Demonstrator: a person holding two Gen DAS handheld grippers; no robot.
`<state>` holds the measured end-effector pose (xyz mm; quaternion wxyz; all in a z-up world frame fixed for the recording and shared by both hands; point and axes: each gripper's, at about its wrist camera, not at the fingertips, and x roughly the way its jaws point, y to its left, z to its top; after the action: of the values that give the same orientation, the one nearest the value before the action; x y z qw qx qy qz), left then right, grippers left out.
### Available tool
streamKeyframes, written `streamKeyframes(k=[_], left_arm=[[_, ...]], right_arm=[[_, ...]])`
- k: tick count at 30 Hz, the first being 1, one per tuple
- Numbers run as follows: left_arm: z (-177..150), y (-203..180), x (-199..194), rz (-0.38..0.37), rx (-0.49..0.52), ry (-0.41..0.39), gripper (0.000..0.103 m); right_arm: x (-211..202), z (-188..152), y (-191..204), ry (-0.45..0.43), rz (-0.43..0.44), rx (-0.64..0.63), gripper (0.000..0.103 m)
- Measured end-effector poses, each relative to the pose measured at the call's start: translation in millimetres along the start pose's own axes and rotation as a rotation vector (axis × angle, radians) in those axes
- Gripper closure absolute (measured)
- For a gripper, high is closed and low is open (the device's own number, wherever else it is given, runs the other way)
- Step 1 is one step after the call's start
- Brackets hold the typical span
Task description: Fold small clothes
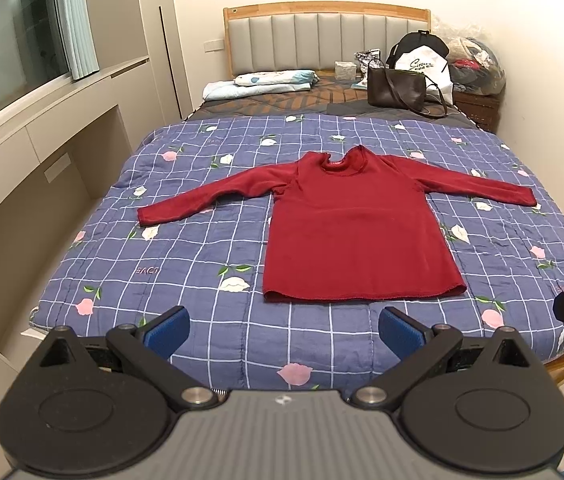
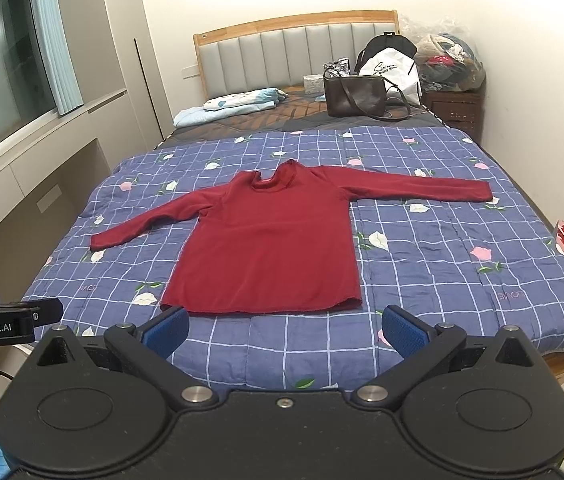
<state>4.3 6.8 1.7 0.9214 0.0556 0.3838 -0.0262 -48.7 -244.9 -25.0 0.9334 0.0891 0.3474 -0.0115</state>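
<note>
- Left claw (image 1: 283,330) and right claw (image 2: 285,330): we hold both spread apart, empty, above the bed (image 2: 461,292).
- Red shirt (image 2: 270,240): laid flat, sleeves out, ready for folding.

The room was evenly and warmly lit from overhead, and the window (image 1: 10,60) showed dark with faint reflections. Shadows were soft and short under the red top (image 1: 357,232). Both views bowed strongly at the edges, black in the upper corners. The bed (image 2: 441,280) stayed sharp; the near gripper bodies were slightly soft.
</note>
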Motion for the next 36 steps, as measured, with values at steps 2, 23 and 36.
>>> streamKeyframes(k=[2, 23, 36], left_arm=[[-0.5, -0.1, 0.6, 0.0, 0.0, 0.001, 0.0], [-2.0, -2.9, 4.9, -0.007, 0.013, 0.014, 0.0], [-1.2, -2.3, 6.6, -0.008, 0.005, 0.019, 0.0]], right_arm=[[0.3, 0.0, 0.1, 0.0, -0.001, -0.001, 0.001], [1.0, 0.2, 0.3, 0.0, -0.003, 0.001, 0.0], [2.1, 0.1, -0.4, 0.001, -0.004, 0.004, 0.0]])
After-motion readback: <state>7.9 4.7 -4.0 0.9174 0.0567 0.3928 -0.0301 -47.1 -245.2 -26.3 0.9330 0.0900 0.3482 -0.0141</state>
